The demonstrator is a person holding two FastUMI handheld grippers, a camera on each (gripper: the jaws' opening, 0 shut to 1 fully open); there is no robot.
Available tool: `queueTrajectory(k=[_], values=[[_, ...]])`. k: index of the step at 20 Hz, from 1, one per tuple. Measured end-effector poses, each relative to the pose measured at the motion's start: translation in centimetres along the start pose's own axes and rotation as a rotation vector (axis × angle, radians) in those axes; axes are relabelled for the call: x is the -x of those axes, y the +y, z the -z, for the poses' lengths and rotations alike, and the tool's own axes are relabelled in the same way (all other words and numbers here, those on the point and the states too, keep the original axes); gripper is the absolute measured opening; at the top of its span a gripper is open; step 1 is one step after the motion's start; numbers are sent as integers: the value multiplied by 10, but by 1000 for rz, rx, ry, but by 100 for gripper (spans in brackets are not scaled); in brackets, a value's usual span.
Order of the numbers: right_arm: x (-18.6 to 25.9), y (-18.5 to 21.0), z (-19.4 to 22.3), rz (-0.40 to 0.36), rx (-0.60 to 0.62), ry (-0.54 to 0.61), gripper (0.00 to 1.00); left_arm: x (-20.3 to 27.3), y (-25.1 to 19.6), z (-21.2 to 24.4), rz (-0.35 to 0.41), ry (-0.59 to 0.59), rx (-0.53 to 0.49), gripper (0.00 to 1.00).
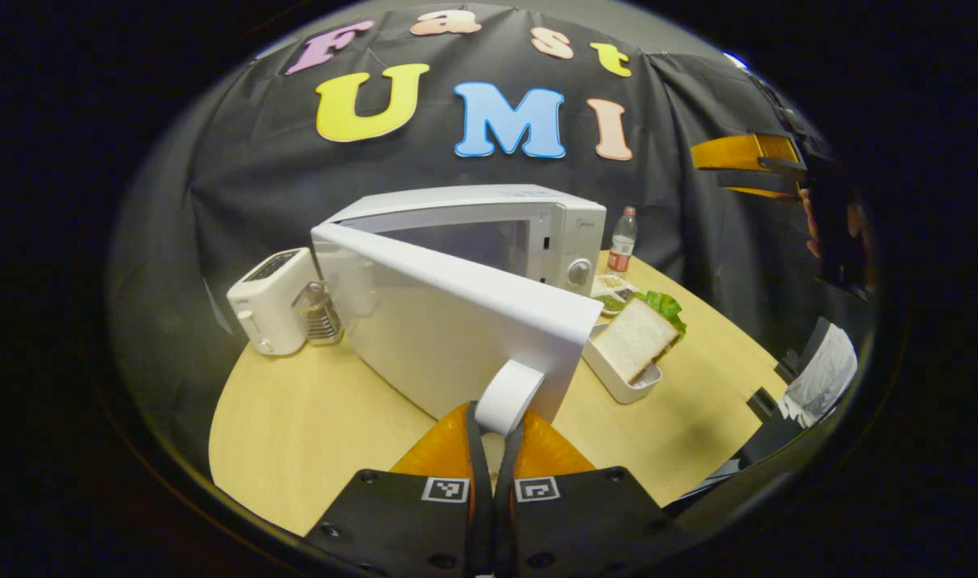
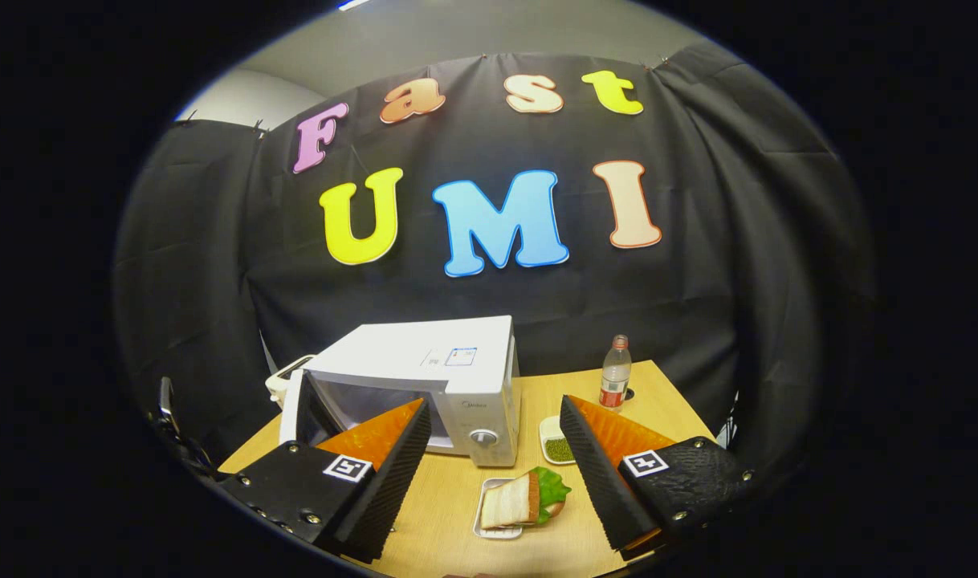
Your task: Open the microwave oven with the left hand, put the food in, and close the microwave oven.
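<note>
The white microwave (image 1: 489, 233) stands on the wooden table with its door (image 1: 449, 337) swung partly open toward me. My left gripper (image 1: 497, 421) is shut on the door's white handle (image 1: 509, 393), which sits between both fingers. A sandwich with lettuce (image 1: 637, 337) lies in a white tray (image 1: 617, 385) to the right of the door. In the right gripper view, my right gripper (image 2: 493, 413) hangs open above the table with nothing in it. The sandwich (image 2: 517, 499) lies below and between its fingers, in front of the microwave (image 2: 425, 377). The right gripper (image 1: 746, 164) also appears high at the right of the left gripper view, with a hand behind it.
A white toaster (image 1: 268, 301) stands left of the microwave. A plastic bottle (image 2: 615, 373) and a small dish of green bits (image 2: 559, 448) sit to its right. The table's bare wood (image 1: 312, 417) stretches in front of the door, down to its near edge.
</note>
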State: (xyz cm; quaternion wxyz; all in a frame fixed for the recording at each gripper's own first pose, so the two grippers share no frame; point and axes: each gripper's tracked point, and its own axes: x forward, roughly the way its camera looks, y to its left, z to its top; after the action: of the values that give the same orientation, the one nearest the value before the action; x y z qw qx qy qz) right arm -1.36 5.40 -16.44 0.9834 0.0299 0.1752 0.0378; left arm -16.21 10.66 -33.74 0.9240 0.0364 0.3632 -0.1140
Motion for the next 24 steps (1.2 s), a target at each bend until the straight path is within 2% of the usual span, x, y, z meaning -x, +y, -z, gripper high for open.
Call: queueTrajectory(k=[10, 16, 19, 24], values=[[-24, 15, 53, 21, 82, 139, 98, 57, 98, 36, -78, 27, 18, 6], [-37, -10, 89, 75, 134, 219, 98, 77, 157, 50, -150, 9, 96, 7], [-46, -35, 111, 124, 151, 277, 98, 82, 173, 54, -162, -15, 150, 5], [-56, -60, 173, 152, 20, 462, 98, 80, 182, 58, -153, -27, 171, 5]])
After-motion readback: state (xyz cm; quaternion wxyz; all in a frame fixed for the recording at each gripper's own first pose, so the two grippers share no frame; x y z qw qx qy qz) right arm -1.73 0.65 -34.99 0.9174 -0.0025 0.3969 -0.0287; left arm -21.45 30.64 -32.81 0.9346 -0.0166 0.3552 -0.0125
